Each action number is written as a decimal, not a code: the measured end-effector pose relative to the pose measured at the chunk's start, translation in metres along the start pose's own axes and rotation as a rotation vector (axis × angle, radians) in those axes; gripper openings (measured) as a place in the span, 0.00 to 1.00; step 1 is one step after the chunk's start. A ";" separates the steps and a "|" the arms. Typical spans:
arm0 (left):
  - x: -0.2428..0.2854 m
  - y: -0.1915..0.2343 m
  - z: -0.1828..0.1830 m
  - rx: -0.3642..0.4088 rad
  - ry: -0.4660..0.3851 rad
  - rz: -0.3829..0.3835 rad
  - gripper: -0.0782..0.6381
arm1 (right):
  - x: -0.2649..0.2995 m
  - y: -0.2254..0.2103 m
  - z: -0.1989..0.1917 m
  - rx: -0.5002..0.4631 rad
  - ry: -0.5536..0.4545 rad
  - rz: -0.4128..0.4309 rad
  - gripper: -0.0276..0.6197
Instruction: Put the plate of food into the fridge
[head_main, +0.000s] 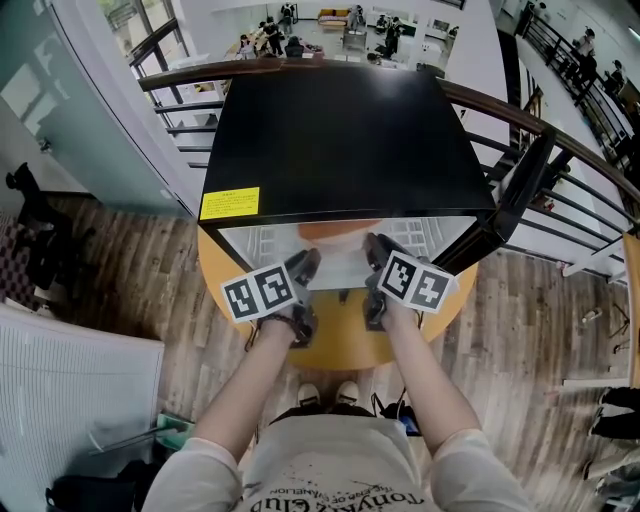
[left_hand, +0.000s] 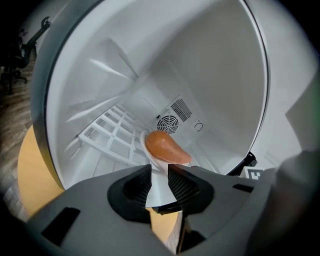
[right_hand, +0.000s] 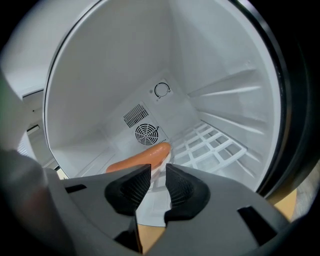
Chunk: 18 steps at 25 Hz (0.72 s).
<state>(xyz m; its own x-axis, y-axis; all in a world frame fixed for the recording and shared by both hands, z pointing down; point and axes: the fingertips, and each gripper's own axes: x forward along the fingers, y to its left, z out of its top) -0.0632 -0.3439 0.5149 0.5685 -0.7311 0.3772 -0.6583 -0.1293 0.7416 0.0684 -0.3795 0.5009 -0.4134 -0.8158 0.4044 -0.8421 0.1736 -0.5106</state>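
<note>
A white plate (head_main: 340, 268) carrying an orange sausage (head_main: 335, 230) is at the mouth of the open black fridge (head_main: 340, 130), partly inside its white interior. My left gripper (head_main: 303, 270) is shut on the plate's left edge and my right gripper (head_main: 377, 262) is shut on its right edge. In the left gripper view the plate's rim (left_hand: 160, 182) sits pinched between the ribbed pads, with the sausage (left_hand: 166, 146) just beyond. The right gripper view shows the same grip on the plate (right_hand: 156, 192), the sausage (right_hand: 142, 157) lying across it.
The fridge stands on a round wooden table (head_main: 345, 345). Inside are a white wire shelf (left_hand: 117, 135), side rails and a round fan grille (right_hand: 146, 134) on the back wall. The fridge door (head_main: 515, 205) hangs open to the right. A railing (head_main: 560, 140) runs behind.
</note>
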 end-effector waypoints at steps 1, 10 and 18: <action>-0.002 0.000 0.000 -0.004 -0.006 -0.002 0.25 | -0.001 0.001 0.000 0.007 -0.004 0.005 0.21; -0.030 0.002 -0.011 0.055 -0.043 -0.005 0.25 | -0.034 0.007 -0.013 -0.023 -0.035 0.045 0.18; -0.066 -0.012 -0.027 0.364 -0.037 0.030 0.15 | -0.078 0.016 -0.056 -0.189 -0.005 0.068 0.10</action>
<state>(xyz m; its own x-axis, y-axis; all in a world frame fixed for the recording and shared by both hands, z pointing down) -0.0798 -0.2760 0.4959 0.5325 -0.7612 0.3702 -0.8107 -0.3328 0.4817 0.0680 -0.2828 0.5036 -0.4703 -0.8014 0.3696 -0.8624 0.3284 -0.3853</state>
